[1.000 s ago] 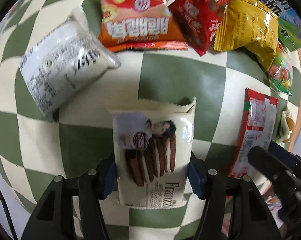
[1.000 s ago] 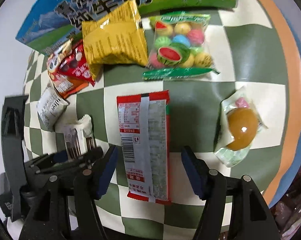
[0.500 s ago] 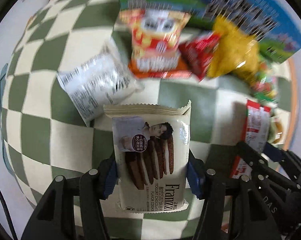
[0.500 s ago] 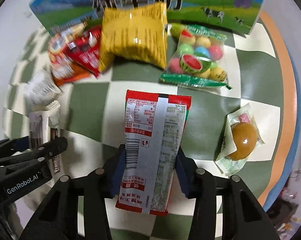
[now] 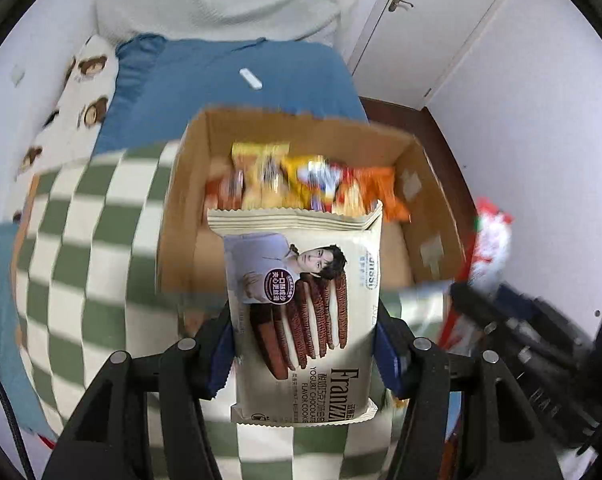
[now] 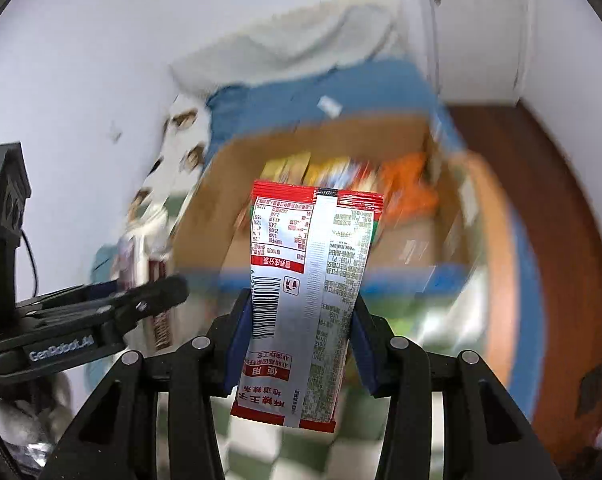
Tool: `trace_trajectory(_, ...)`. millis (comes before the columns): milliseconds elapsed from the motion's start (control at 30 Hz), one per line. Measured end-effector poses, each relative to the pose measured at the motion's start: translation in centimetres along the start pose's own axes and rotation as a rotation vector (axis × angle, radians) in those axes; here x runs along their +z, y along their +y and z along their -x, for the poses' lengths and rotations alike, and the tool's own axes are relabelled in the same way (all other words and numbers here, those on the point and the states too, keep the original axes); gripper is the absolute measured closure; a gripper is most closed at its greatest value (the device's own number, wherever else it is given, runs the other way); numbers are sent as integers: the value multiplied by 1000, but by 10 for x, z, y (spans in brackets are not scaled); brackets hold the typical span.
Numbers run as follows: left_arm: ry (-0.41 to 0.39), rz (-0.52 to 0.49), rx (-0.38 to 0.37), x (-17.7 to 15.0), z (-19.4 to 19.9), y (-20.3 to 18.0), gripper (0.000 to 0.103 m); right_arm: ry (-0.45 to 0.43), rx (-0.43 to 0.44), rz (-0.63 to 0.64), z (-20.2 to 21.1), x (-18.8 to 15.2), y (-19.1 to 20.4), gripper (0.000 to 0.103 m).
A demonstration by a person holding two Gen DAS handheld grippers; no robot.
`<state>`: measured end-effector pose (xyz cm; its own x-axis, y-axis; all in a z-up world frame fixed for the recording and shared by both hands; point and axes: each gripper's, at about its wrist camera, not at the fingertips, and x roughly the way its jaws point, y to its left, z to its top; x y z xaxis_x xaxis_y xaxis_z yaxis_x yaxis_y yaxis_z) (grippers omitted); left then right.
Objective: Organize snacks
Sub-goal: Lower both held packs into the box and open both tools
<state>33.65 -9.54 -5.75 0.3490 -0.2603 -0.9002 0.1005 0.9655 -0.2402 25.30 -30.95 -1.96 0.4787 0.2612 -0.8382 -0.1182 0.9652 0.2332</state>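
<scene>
Ahead of you, the open brown cardboard box (image 5: 429,184) stands on the green-and-white checked cloth (image 5: 81,248), orange and yellow snack bags (image 5: 301,180) blurred inside. Your left gripper (image 5: 303,354) is clamped on the cream Franzzi chocolate cookie packet (image 5: 301,312), held upright before the box. Your right gripper (image 6: 299,346) pinches the red-and-silver foil snack sachet (image 6: 309,292), likewise raised off the cloth.

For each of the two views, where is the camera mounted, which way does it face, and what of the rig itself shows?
Left wrist: on the left gripper, facing the cardboard box; its fingers clamp the cookie packet.
Right wrist: on the right gripper, facing the same box; its fingers clamp the red sachet, the left gripper at frame left.
Shared: box, blue bedding.
</scene>
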Motion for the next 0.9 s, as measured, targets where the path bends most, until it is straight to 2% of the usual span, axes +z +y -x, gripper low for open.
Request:
trace_trajectory(133, 26, -24, 81, 56, -33, 0, 46, -12, -86, 0, -22, 61, -17, 55)
trace_trajectory(200, 87, -6, 96, 75, -59, 3, 46, 21, -103, -13, -40, 78, -29, 55)
trace_trajectory(300, 185, 3, 126, 79, -104, 14, 46, 99, -133, -28, -73, 94, -46, 55)
trace_trajectory(367, 250, 3, 147, 77, -132, 20, 46, 172, -143, -30, -99, 97, -55, 55)
trace_trajectory(500, 324, 2, 164, 70, -163, 25, 46, 267, -174, 0, -135, 90, -72, 55)
trace_trajectory(700, 360, 22, 166, 62, -181, 31, 45, 351, -206, 35, -176, 81, -77, 54)
trace_trajectory(767, 368, 24, 160, 61, -183, 30, 45, 378, -204, 33, -182, 73, -77, 48)
trace_trajectory(800, 369, 29, 156, 61, -185, 32, 40, 393, -208, 36, -185, 71, -74, 45)
trace_trajectory(833, 362, 28, 161, 62, -186, 33, 34, 399, -213, 38, -186, 72, -73, 35)
trace_trajectory(867, 351, 21, 171, 62, -185, 32, 17, 405, -209, 34, -187, 72, -72, 20)
trace_trajectory(900, 338, 13, 185, 61, -184, 32, 6, 408, -205, 30, -185, 71, -71, 15)
